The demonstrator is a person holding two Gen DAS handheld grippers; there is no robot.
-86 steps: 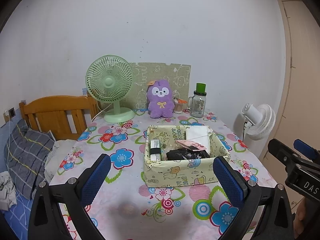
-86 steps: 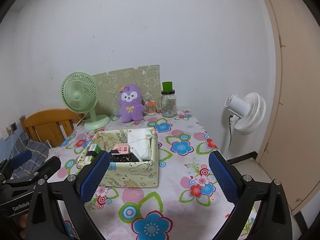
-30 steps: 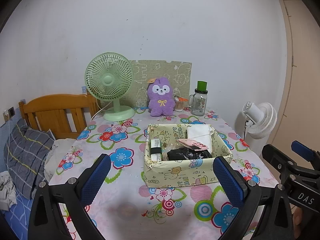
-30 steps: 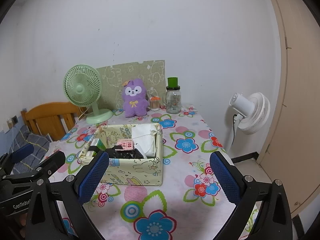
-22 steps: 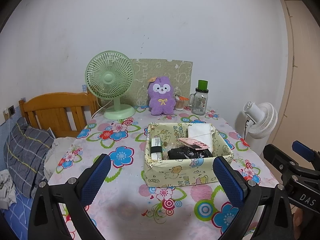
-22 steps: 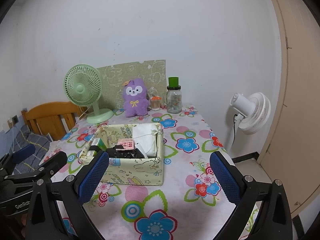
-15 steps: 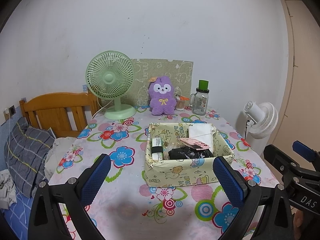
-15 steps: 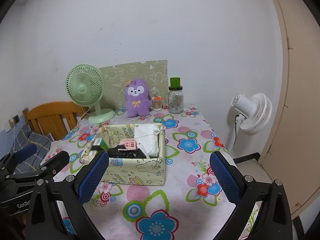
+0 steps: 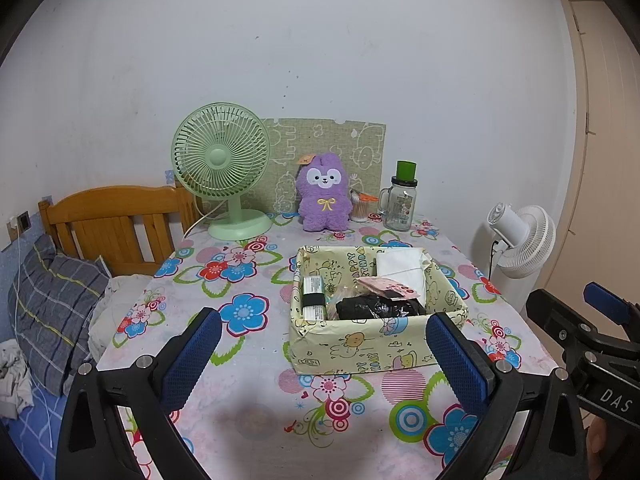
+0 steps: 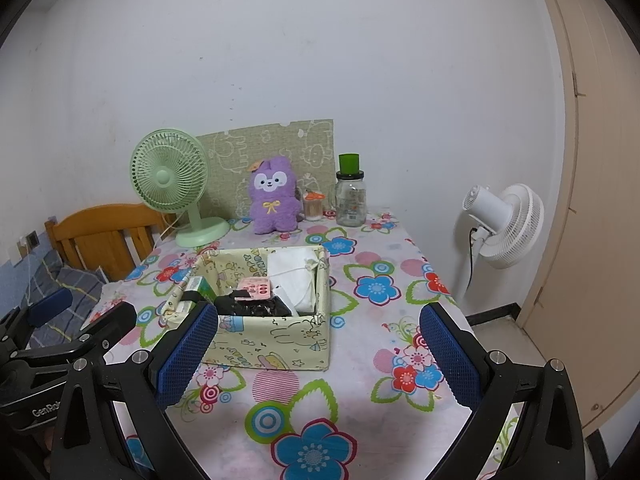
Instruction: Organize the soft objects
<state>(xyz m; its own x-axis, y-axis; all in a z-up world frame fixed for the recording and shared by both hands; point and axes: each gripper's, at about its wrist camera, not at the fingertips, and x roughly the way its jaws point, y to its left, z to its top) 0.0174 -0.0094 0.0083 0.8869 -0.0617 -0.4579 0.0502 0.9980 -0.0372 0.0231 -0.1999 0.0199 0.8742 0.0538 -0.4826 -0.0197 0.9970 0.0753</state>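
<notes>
A purple plush rabbit [image 9: 323, 195] sits upright at the back of the flowered table, against a green patterned board; it also shows in the right wrist view [image 10: 274, 196]. A pale yellow fabric box [image 9: 376, 344] stands mid-table and holds a white folded cloth [image 9: 402, 267], a black packet [image 9: 376, 306], a pink card and a small carton. The box shows in the right wrist view too [image 10: 276, 336]. My left gripper [image 9: 322, 354] is open and empty above the near table edge. My right gripper [image 10: 320, 350] is open and empty, right of the box.
A green desk fan [image 9: 222, 172] stands back left. A glass jar with green lid [image 9: 400, 204] and a small orange-lidded cup [image 9: 362, 208] stand beside the plush. A white floor fan [image 10: 500, 226] is right of the table. A wooden bed headboard [image 9: 112, 220] and pillow [image 9: 56, 300] lie left.
Both grippers have drifted slightly, so the table and box sit a little further right in view. Nothing on the table has moved.
</notes>
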